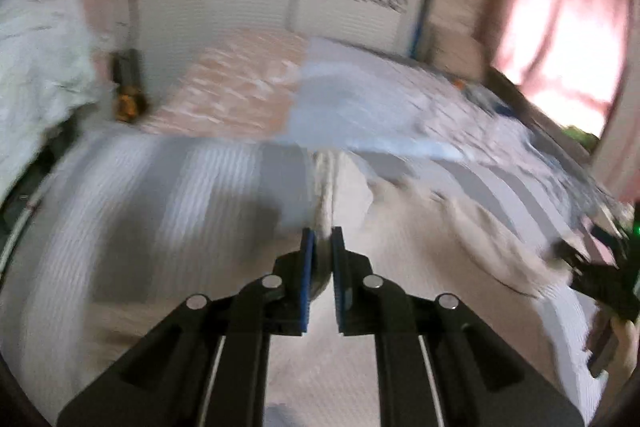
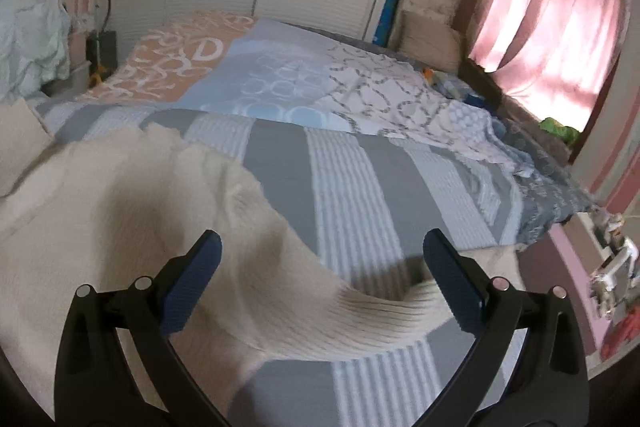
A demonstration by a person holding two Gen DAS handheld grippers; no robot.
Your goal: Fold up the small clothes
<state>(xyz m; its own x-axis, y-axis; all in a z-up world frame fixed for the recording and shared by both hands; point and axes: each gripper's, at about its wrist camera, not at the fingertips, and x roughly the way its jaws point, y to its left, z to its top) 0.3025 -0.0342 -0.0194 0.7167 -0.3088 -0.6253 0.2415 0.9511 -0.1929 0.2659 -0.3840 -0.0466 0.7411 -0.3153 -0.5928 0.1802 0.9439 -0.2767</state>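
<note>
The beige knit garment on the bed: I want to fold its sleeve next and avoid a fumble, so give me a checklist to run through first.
1. Left hand-held gripper closed on the beige knit garment: ok, jaws nearly together with cloth between them.
2. Right hand-held gripper ready to grasp: ok, jaws wide open.
3. Ribbed sleeve end between the right jaws: ok, not yet gripped.
4. Striped bedspread beyond the sleeve free of items: ok.
5. Garment lying flat: not ok, it is rumpled.
6. Left view sharp: not ok, blurred.
</note>
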